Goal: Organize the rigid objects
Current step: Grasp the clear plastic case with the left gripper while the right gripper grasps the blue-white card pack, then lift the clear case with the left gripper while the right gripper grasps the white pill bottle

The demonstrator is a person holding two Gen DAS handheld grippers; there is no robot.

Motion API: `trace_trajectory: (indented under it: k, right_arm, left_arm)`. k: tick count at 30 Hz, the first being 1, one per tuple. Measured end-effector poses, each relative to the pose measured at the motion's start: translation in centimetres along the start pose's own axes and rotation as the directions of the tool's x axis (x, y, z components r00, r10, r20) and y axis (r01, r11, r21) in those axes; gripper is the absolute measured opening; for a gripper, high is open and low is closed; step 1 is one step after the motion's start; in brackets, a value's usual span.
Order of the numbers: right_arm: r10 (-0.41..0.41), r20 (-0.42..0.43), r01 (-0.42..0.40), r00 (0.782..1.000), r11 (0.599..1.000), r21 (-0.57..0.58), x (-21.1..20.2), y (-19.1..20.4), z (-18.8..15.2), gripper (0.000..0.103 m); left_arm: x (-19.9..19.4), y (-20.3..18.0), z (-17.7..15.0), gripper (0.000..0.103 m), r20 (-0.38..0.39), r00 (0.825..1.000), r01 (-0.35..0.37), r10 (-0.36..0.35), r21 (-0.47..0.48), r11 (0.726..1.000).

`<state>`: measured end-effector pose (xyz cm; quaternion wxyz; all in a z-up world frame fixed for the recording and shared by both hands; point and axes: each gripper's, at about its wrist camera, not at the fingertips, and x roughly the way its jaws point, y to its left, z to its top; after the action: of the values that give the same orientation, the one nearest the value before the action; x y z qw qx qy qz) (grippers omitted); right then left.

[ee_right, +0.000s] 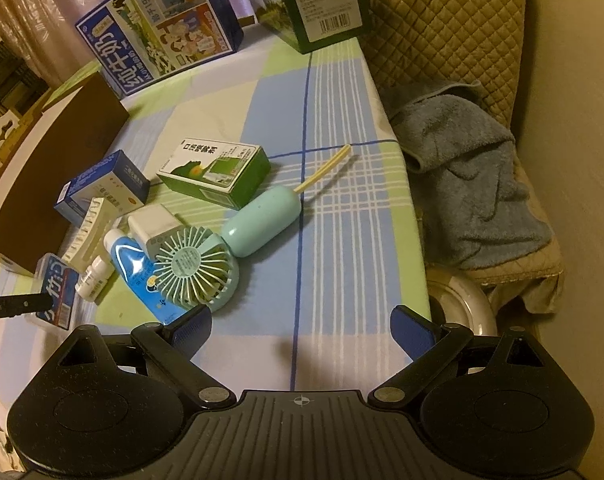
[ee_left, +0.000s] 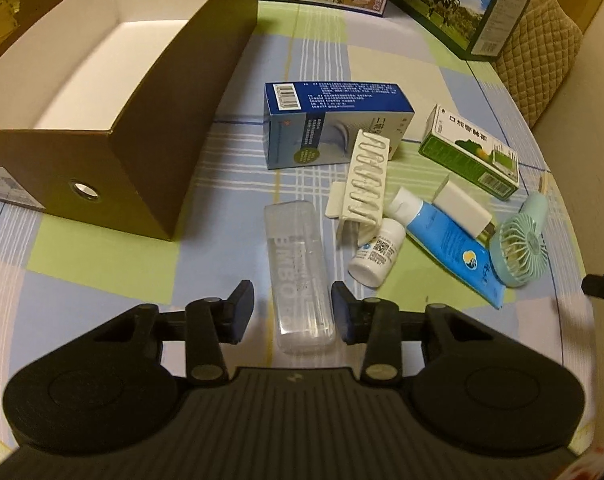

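Note:
A clear plastic case lies lengthwise on the checked tablecloth between the fingers of my left gripper. The right pad sits at the case's edge and a strip of cloth shows between the left pad and the case. An open brown cardboard box with a white inside stands to the left. My right gripper hangs open over bare cloth near the table's right edge, holding nothing. Just left of it lies a mint hand fan, also seen in the left wrist view as the fan.
Clustered on the cloth are a blue medicine box, a green box, a white ridged holder, a small white bottle, a blue tube and a white charger. Milk cartons stand behind. A chair with a blue towel stands at the right.

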<state>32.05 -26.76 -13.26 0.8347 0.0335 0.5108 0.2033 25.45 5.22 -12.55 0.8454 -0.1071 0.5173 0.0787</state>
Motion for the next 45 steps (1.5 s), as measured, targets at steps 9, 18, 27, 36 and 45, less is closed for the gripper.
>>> trace_trajectory:
  k: [9,18,27,36,45]
  right_arm:
    - [0.017,0.025,-0.016,1.0,0.999,-0.041,0.0,1.5,0.2,0.093]
    - [0.069,0.072,-0.06,0.995,0.99,-0.124,-0.2,3.5,0.4,0.093]
    - [0.24,0.077,-0.202,0.968,0.92,-0.335,1.3,9.3,0.9,0.082]
    - [0.337,-0.036,-0.302,0.941,0.787,-0.538,5.5,15.8,0.5,0.063]
    - [0.289,-0.099,-0.284,0.952,0.719,-0.634,10.0,19.2,0.0,0.055]
  left_arm:
    - [1.3,-0.7,1.1,0.029,0.002,1.0,-0.009,0.009,0.059,0.998]
    - [0.6,0.3,0.7,0.026,0.048,0.998,-0.052,0.049,0.078,0.996]
    - [-1.2,2.8,-1.0,0.026,0.054,0.996,-0.078,0.076,0.041,0.996]
    - [-3.2,6.2,-2.2,0.026,0.064,0.991,-0.116,0.118,-0.039,0.993]
    - [-4.2,9.2,-3.3,0.026,0.058,0.986,-0.15,0.156,-0.099,0.984]
